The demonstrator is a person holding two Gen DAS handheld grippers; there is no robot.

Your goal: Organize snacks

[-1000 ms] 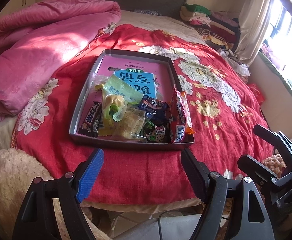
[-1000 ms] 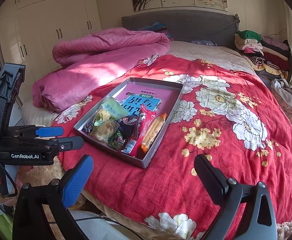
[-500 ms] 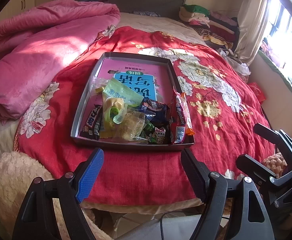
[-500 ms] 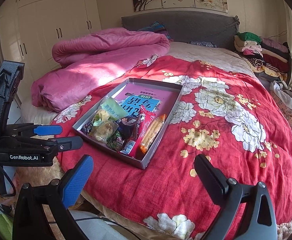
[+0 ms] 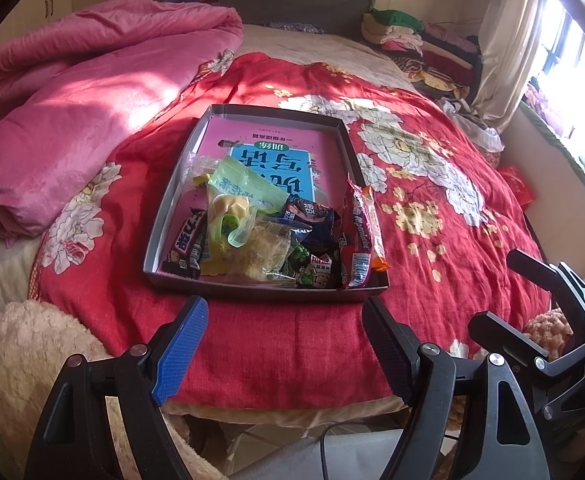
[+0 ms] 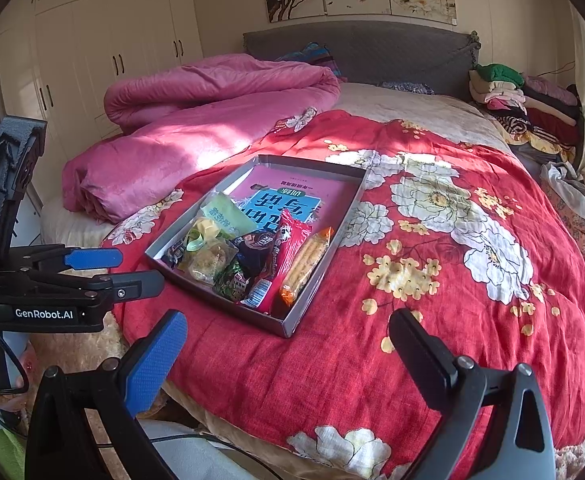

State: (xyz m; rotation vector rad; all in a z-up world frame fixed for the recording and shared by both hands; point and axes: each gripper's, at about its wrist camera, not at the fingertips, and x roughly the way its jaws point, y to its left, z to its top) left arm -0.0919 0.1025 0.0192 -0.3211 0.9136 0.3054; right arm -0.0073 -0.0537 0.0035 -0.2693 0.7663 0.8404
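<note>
On the red flowered bedspread [image 5: 432,216] lay a shallow grey tray [image 5: 270,287], and that was where every snack sat, heaped at its near end. Both tools hung off the near edge of the bed, short of the tray and touching nothing.

The left gripper [image 5: 282,344] stood wide open, blue pad on the left, black pad on the right, with only bedspread showing in the gap between them. Nothing was held. Its fingertips sat just near of the tray's front wall, apart from it.

The right gripper [image 6: 288,344] gaped just as wide, empty too, poised over bare red cloth to the right and near side of the tray. From the left camera it showed at the far right edge, open-jawed, above a fluffy beige rug.

Inside the tray a pink and blue booklet [image 5: 276,156] lay flat under the pile. At the left lay a dark chocolate bar [image 5: 186,244]. Beside it came a pale green packet [image 5: 244,188], a clear bag of yellowish pieces [image 5: 264,252] and a dark blue wrapper [image 5: 312,220]. A long red Alpenliebe stick [image 5: 354,236] lay along the right wall, with an orange biscuit pack [image 6: 306,262] just beyond it.

A rumpled pink quilt [image 6: 196,128] filled the far left of the bed, well apart from the tray.
</note>
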